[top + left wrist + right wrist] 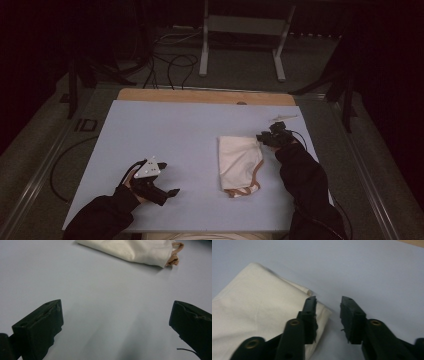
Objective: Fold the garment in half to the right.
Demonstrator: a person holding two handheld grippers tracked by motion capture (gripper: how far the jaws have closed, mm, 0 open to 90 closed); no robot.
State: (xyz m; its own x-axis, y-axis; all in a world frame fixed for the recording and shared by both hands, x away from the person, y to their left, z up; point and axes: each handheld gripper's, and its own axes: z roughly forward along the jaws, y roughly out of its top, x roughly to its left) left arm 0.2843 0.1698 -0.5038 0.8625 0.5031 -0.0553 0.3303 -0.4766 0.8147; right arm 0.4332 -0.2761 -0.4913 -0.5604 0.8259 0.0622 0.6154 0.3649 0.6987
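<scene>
Flanking folded cloth (240, 162): white scrap (283, 118)

Cream cloth bag (239, 162), folded flat, tan drawstring handle at its near end, lying on the table's right half, slightly wrinkled

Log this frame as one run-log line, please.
cloth: folded on blue mat | right gripper: open at cloth corner, no grip | left gripper: open, apart from cloth
</scene>
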